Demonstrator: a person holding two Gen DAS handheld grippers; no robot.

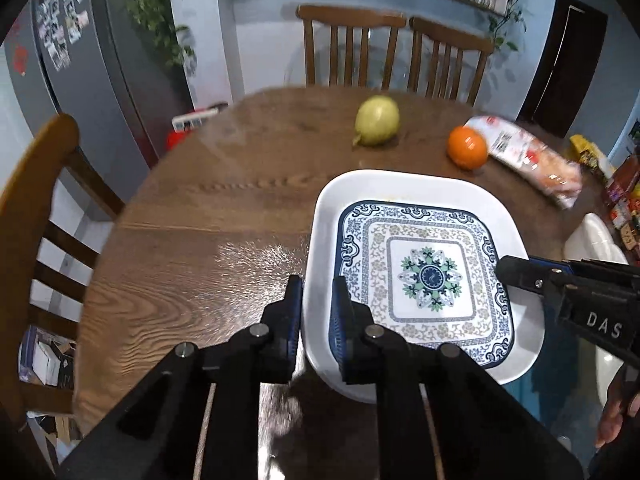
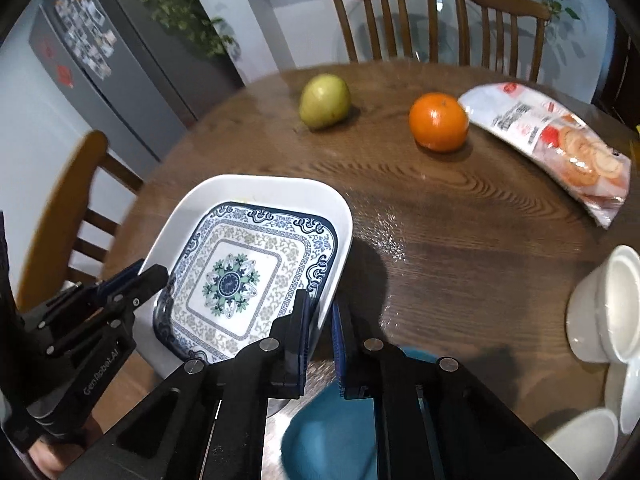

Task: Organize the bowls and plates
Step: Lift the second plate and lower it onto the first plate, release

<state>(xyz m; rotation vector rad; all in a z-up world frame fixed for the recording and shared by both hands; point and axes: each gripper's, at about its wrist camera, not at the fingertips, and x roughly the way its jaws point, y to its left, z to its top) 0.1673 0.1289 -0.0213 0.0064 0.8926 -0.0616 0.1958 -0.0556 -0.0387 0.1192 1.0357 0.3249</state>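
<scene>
Left gripper clamping dish, right gripper likewise

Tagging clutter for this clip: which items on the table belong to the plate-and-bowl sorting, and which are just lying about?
Part of the job:
- white square dish with the blue patterned plate, clamped on opposite rims by the left gripper and the right gripper
- teal bowl
- white bowls

Lying about:
- green pear
- orange
- snack packet
- wooden chairs
</scene>
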